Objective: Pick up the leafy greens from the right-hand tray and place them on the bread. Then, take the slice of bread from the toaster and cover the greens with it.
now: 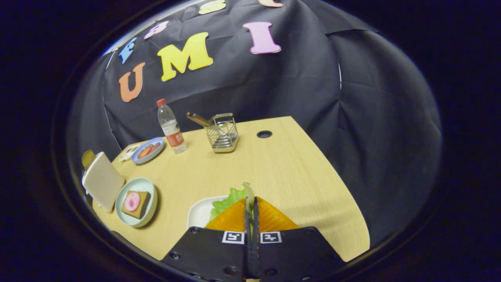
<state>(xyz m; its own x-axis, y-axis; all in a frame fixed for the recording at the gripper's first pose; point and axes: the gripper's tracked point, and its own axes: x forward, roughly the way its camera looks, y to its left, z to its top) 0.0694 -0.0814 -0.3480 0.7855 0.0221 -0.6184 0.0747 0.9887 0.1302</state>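
Note:
My gripper (251, 200) hangs over the white tray (199, 213), its two fingers pressed together on a piece of the leafy greens (229, 199). The green leaf spreads to the left of the fingertips and a thin strip of it sticks up between them. Off to the left, a pale green plate (150, 201) holds a slice of bread (137, 203) with a pink round slice on top. Further left stands the cream toaster (102, 180), with a brownish slice of bread (87, 158) poking out behind it.
At the back of the wooden table (282, 168) stand a water bottle (171, 131), a wire basket (223, 135) with utensils and a blue plate (148, 150) of food. A cable hole (264, 134) sits near the far edge. The table drops off at right.

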